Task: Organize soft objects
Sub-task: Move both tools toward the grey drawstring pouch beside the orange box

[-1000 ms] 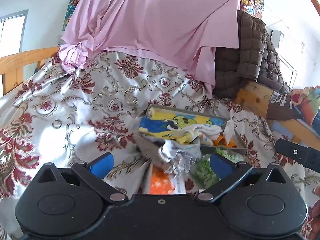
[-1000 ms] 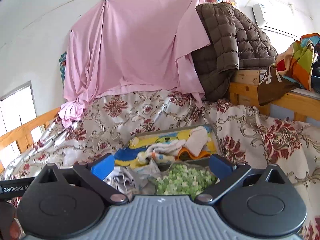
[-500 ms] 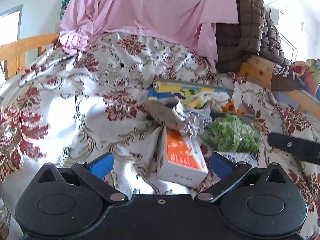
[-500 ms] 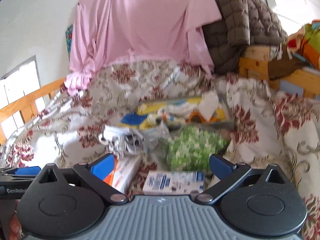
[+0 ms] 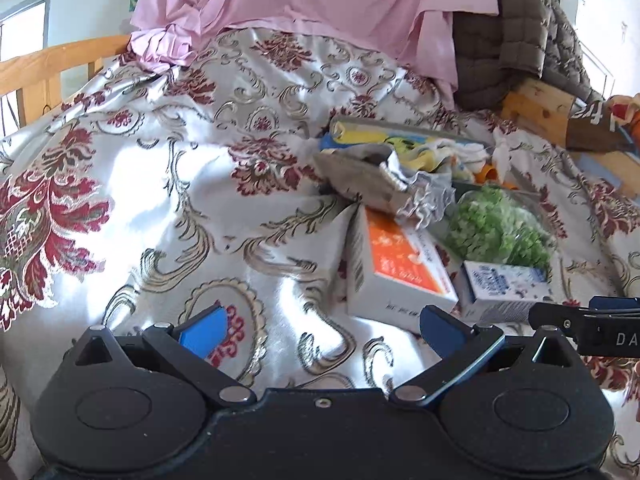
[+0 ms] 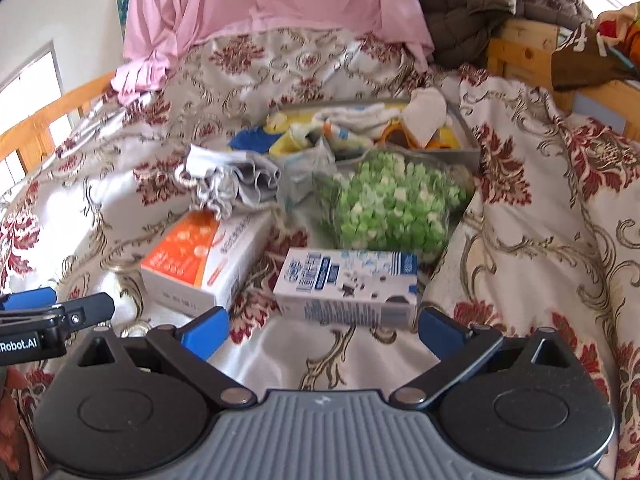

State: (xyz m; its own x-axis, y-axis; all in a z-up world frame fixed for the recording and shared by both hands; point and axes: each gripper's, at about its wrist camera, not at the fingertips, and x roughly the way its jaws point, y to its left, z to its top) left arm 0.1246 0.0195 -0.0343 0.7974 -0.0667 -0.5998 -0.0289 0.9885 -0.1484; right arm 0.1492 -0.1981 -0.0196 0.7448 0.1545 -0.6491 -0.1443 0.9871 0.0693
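On the floral bedspread [image 5: 160, 208] lie an orange-and-white box [image 5: 394, 264] [image 6: 200, 264], a blue-and-white carton [image 6: 348, 284] [image 5: 506, 286], a clear bag of green pieces [image 6: 394, 204] [image 5: 496, 228] and a crumpled grey cloth [image 6: 232, 180] [image 5: 400, 188]. Behind them a grey tray [image 6: 466, 148] holds a yellow-and-blue cloth [image 5: 400, 140] and white socks [image 6: 352, 114]. My left gripper [image 5: 320, 324] is open over bare bedspread, left of the orange box. My right gripper [image 6: 322, 326] is open just in front of the carton, touching nothing.
A pink sheet [image 5: 312, 0] hangs at the back, with a brown quilted jacket [image 5: 508, 32] over a wooden frame [image 5: 536, 104] to the right. A wooden bed rail [image 5: 52, 64] runs along the left. The right gripper's finger [image 5: 580, 320] shows in the left wrist view.
Both grippers have pulled back and tilted down, so the two boxes came into view in front of the pile. Nothing on the bed has moved.
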